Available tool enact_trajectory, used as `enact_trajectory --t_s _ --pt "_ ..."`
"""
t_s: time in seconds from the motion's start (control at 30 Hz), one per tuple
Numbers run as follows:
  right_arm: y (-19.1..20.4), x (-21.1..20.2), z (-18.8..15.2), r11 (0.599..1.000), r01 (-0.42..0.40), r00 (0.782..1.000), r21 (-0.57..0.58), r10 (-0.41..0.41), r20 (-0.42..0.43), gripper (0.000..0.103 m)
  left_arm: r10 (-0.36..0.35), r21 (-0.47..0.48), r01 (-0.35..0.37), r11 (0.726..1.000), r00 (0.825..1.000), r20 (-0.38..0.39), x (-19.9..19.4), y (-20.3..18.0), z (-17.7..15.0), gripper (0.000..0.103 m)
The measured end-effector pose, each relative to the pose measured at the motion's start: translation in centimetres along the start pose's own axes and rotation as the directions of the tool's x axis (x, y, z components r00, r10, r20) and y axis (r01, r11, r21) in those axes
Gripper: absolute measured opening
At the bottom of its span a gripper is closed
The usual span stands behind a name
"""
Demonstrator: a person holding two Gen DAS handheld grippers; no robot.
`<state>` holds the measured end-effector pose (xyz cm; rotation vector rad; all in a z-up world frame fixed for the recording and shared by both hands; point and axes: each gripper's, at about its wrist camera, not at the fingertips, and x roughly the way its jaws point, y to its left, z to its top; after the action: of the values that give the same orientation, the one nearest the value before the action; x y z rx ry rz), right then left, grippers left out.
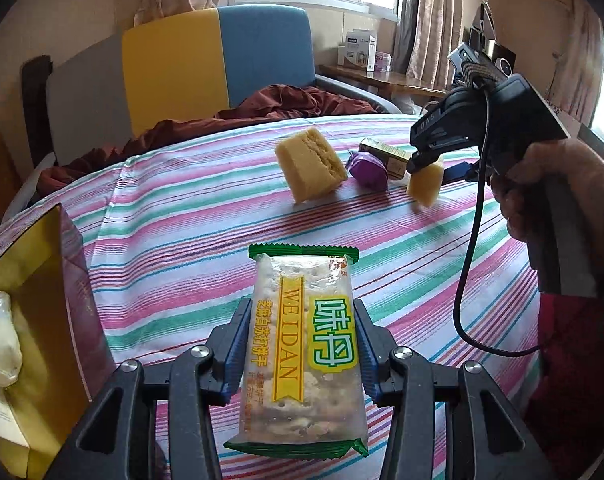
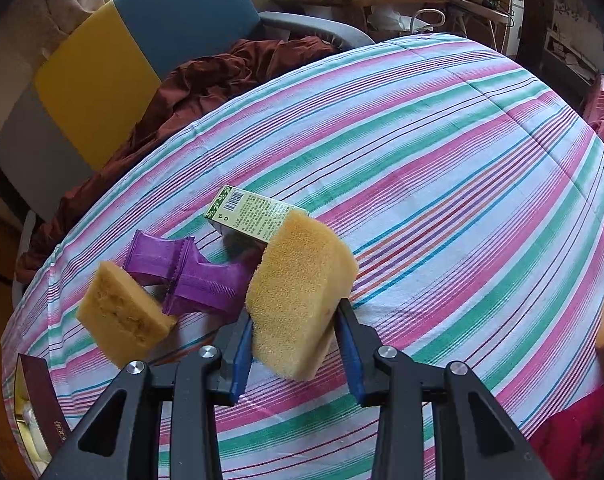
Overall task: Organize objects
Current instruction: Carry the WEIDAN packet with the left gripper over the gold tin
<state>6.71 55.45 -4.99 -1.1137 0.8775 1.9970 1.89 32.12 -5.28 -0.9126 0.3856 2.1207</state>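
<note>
My left gripper (image 1: pixel 302 344) is shut on a clear cracker packet (image 1: pixel 302 360) with green ends and yellow lettering, held above the striped cloth (image 1: pixel 181 240). My right gripper (image 2: pixel 295 344) is shut on a yellow sponge (image 2: pixel 297 292); in the left wrist view that gripper (image 1: pixel 422 162) and its sponge (image 1: pixel 424 184) show at the right. A second yellow sponge (image 2: pixel 121 316) (image 1: pixel 312 164), a purple wrapped item (image 2: pixel 193 276) (image 1: pixel 368 170) and a small green box (image 2: pixel 249 216) (image 1: pixel 386 152) lie on the cloth.
A maroon box with a gold lining (image 1: pixel 33 320) (image 2: pixel 41 408) stands open at the left and holds a pale wrapped item (image 1: pixel 1 344). A dark red blanket (image 2: pixel 189 80) and a chair in yellow and blue (image 1: pixel 213 52) lie beyond the cloth. A person's hand (image 1: pixel 550 192) holds the right gripper.
</note>
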Motion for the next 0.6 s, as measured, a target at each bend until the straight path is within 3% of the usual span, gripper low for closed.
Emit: enact_trajectory --t_s 0.37,0.6 --pt "0.5 0.0 -0.4 0.999 0.026 1.000 -0.036 -0.026 0.003 0.038 0.081 -0.084 -0.077 0.994 0.996 0.048 -4.0 4.4 -0.6 0.047" --pt "0.6 0.2 -0.8 0.997 0.050 0.999 -0.054 -0.051 -0.012 0.038 0.079 -0.173 -0.074 0.982 0.997 0.021 -5.0 7.8 -1.6 0.048"
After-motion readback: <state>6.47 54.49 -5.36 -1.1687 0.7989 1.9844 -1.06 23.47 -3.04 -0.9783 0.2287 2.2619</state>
